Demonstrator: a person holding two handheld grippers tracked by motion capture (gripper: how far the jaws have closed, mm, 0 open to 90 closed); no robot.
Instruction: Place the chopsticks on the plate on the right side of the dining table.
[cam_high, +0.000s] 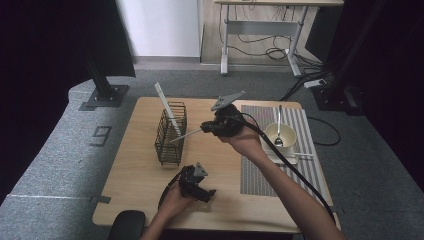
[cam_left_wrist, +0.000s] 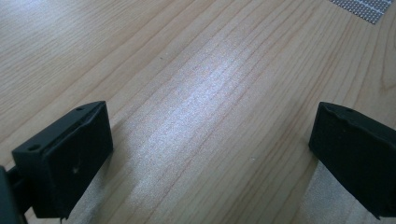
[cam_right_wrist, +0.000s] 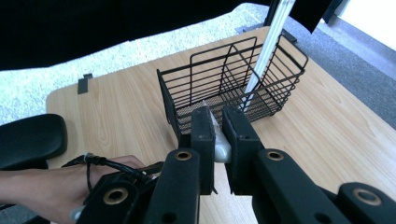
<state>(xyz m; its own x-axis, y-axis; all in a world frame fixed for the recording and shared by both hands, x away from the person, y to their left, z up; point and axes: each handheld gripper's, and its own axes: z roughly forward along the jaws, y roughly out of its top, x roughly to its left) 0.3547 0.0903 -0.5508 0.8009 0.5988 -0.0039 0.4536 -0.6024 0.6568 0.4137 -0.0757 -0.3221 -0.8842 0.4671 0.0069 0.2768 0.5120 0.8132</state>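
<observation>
Desk (cam_high: 140, 175) is carrying the black wire basket (cam_high: 171, 134), already holding one white utensil (cam_high: 167, 107). Right gripper (cam_high: 204, 128) is hovering beside it, jaws clamping a thin white utensil handle (cam_high: 186, 135); left gripper (cam_high: 206, 195) is resting low with jaws wide, gripping nothing. I'd be tipping the handle upright over the rim before letting go.
</observation>
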